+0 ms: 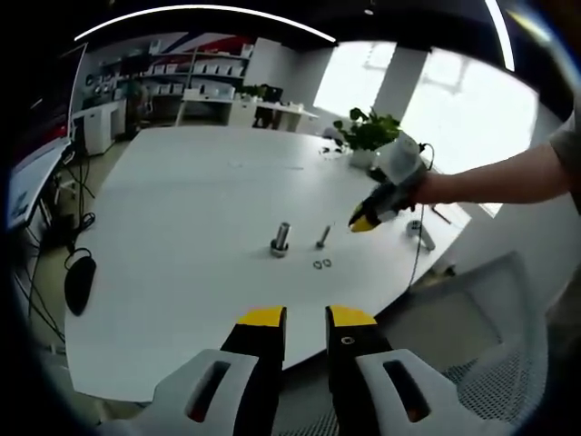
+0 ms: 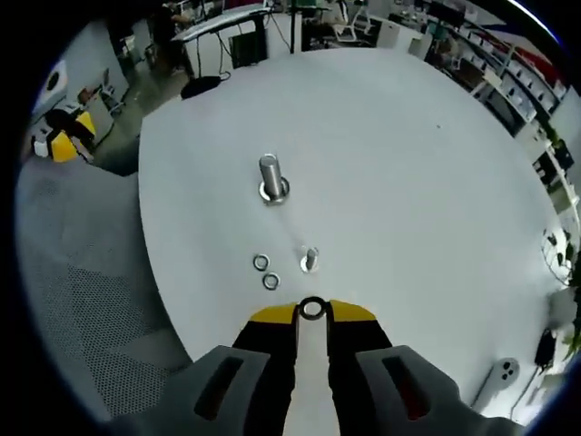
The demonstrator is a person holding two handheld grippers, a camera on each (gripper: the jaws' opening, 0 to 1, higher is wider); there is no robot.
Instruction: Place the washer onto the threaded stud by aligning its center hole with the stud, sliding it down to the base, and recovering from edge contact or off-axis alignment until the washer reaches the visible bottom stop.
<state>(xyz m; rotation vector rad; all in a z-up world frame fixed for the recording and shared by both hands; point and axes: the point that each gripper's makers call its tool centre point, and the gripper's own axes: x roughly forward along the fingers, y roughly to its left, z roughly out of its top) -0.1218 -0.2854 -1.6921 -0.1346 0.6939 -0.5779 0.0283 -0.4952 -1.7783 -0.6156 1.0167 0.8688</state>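
- Washer: a small dark ring pinched between the yellow tips of the right hand-held gripper, low in the centre of the right gripper view, above the white tabletop.
- Threaded stud: a short upright metal pin just above the held washer in that view; in the left gripper view it stands at, right of centre.
- Two loose washers lie flat on the tabletop just left of the stud, close together; in the left gripper view they show as a tiny pair below the stud.
- Larger bolt stands upright on a wide base, above and left of the stud, well apart from it; also seen at.
- Left hand-held gripper: at the bottom of the left gripper view, jaws slightly parted with nothing between them, near the tabletop's edge.
- Right hand-held gripper seen from the left gripper view, held by a person's hand entering from the right, tips pointing down toward the stud.
- Potted plant sits on the far side of the tabletop, upper right of the left gripper view.
- Mesh chair fills the lower left of the right gripper view.
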